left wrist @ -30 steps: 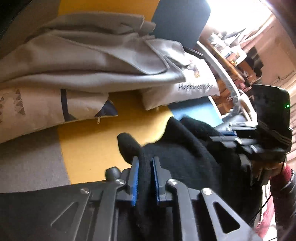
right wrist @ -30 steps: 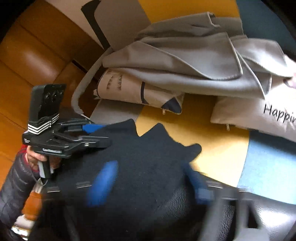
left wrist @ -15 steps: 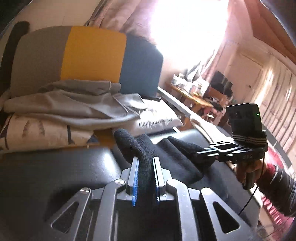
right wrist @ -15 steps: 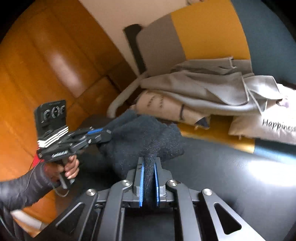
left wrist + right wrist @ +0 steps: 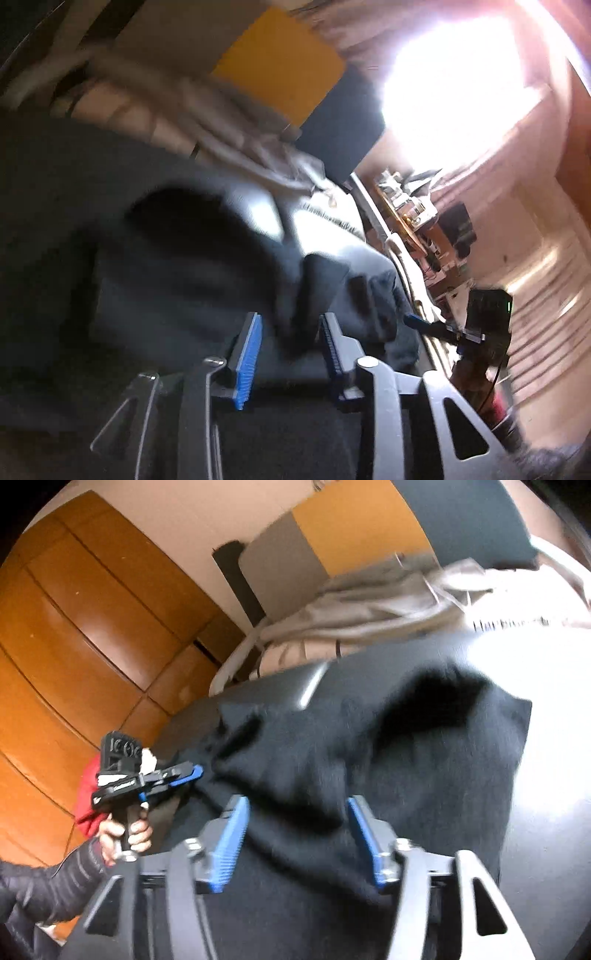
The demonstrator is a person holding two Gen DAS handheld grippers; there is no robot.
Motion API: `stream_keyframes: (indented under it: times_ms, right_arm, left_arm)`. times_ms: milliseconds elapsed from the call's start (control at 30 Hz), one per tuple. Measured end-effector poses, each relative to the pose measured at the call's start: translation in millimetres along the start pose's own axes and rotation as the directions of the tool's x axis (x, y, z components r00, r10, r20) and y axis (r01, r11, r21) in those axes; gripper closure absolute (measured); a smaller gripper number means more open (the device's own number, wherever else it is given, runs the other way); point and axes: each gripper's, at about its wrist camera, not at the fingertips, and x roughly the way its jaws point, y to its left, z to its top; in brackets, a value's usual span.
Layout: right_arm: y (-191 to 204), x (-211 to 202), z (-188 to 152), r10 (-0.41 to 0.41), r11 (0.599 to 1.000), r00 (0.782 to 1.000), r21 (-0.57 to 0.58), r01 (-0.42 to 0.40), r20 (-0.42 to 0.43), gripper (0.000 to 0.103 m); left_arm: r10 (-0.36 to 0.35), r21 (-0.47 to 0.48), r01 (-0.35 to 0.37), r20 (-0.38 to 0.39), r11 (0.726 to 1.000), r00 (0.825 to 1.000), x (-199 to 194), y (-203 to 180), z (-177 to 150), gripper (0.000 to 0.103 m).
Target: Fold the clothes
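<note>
Your left claw (image 5: 290,334) is spread, with a fold of the black knit garment (image 5: 207,258) lying between its blue pads. Your right claw (image 5: 295,825) is spread wide too, the garment bunched between and beyond it toward 12 o'clock, on the dark seat (image 5: 546,830).

matt black knit garment (image 5: 424,746), glossy wood panelling (image 5: 81,627)

We see a black glossy seat cushion (image 5: 546,849) low in the right wrist view. Behind it stands a backrest in grey, yellow and dark blue panels (image 5: 354,528). Printed pillows (image 5: 291,653) lean against that backrest. Left of the backrest, orange wood panelling (image 5: 85,627) covers the wall.
</note>
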Motion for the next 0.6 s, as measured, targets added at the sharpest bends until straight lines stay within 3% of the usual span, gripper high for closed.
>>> stream_keyframes:
  times_ms: [67,100,200,233,300,333,367,400,467,600]
  right_arm:
    - [1,9,19,-0.016,1.0,1.0,-0.006,0.016,0.0,0.032]
    - [0,15,28,-0.028,1.0,1.0,-0.007,0.028,-0.007,0.032]
    - [-8,43,50,-0.099,0.995,0.993,-0.01,0.099,-0.068,0.032]
    - [-10,51,53,-0.123,0.992,0.989,-0.018,0.122,-0.088,0.032]
    - [-14,64,57,-0.152,0.988,0.979,-0.042,0.147,-0.136,0.033]
    - [-13,70,57,-0.169,0.985,0.972,-0.072,0.159,-0.164,0.036]
    - [-9,73,55,-0.186,0.98,0.966,-0.106,0.169,-0.182,0.047]
    - [-5,74,52,-0.205,0.973,0.959,-0.145,0.178,-0.197,0.066]
    - [3,74,51,-0.226,0.961,0.949,-0.21,0.18,-0.222,0.093]
    - [14,68,69,-0.278,0.932,0.94,-0.293,0.215,-0.196,0.093]
  left_arm:
    - [0.006,-0.009,-0.005,0.011,1.0,1.0,-3,1,3,0.058]
    - [0.026,0.05,-0.025,-0.019,0.998,0.999,8,-8,8,0.053]
    - [0.101,0.241,-0.073,-0.106,0.968,0.989,44,-36,22,0.049]
    - [0.138,0.293,-0.094,-0.136,0.951,0.981,57,-40,23,0.049]
    - [0.254,0.383,-0.165,-0.194,0.909,0.948,87,-43,20,0.051]
    - [0.272,0.398,-0.177,-0.197,0.9,0.942,93,-42,19,0.051]
    - [0.289,0.411,-0.188,-0.198,0.892,0.937,99,-42,18,0.062]
    - [0.261,0.376,-0.174,-0.196,0.91,0.945,97,-38,23,0.089]
    - [0.209,0.315,-0.149,-0.167,0.938,0.964,90,-34,37,0.099]
    - [0.122,0.227,-0.109,-0.046,0.968,0.991,68,-35,73,0.1]
